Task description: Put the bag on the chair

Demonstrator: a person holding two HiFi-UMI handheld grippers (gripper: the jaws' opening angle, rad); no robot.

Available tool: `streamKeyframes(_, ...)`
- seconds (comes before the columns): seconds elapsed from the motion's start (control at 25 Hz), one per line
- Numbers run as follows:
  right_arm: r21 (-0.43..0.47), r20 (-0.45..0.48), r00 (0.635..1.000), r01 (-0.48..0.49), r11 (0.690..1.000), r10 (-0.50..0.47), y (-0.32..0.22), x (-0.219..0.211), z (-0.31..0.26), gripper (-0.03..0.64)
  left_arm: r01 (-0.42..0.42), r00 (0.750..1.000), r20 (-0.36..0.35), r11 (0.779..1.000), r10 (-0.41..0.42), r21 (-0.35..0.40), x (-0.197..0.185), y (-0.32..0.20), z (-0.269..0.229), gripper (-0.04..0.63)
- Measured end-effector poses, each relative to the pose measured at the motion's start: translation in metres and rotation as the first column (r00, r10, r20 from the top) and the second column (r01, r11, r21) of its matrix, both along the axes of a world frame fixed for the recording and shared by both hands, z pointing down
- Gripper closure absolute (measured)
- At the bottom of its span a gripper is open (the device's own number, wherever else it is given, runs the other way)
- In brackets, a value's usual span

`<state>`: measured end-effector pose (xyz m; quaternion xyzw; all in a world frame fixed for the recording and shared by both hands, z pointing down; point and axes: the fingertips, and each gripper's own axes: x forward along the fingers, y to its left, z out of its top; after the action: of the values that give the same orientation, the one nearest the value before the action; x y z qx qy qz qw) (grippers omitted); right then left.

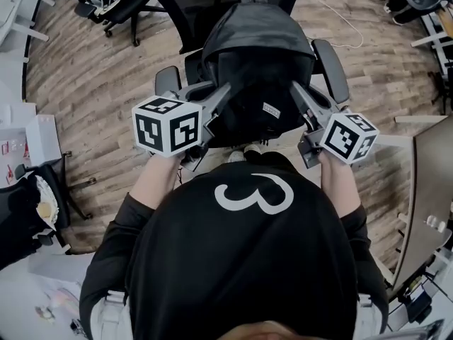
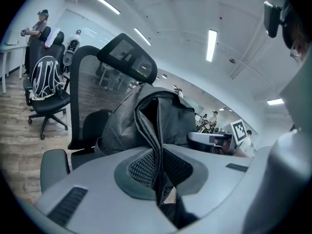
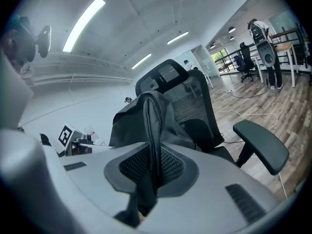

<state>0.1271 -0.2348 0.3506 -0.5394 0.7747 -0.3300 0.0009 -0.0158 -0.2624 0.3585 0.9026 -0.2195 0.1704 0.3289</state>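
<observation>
A black and grey bag (image 1: pixel 258 69) is held between my two grippers, over the seat of a black office chair (image 1: pixel 331 66), between its armrests. The bag hides the seat, so I cannot tell whether it rests there. My left gripper (image 1: pixel 218 103) is shut on the bag's left edge. In the left gripper view a fold of bag (image 2: pixel 161 116) runs down between the pads of that gripper (image 2: pixel 158 167), with the chair's headrest (image 2: pixel 127 57) behind. My right gripper (image 1: pixel 299 98) is shut on the right edge. There a strap of the bag (image 3: pixel 141 121) is pinched in the right gripper (image 3: pixel 152 167).
A second office chair carrying a backpack (image 2: pixel 46 82) stands to the far left, with a person (image 2: pixel 39 26) beyond it. White desks (image 1: pixel 21 140) lie at my left and a grey desk (image 1: pixel 425 190) at my right. A cable (image 1: pixel 340 20) trails over the wooden floor behind the chair.
</observation>
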Motion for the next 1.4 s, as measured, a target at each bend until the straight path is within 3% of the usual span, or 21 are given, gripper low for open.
streamKeyframes(1.12,-0.099,0.062,0.987,0.157,0.983,-0.151,-0.109,0.048,0.047,0.561,0.16,0.984,0.097,0.983,-0.152,-0.086,0.045,-0.092,0.043,0.552)
streamKeyframes(1.4,-0.116,0.08,0.981,0.185,0.976,-0.177,-0.137,0.06,0.06,0.561,0.191,0.973,0.143,0.979,-0.18,-0.069,0.056,-0.12,0.056,0.551)
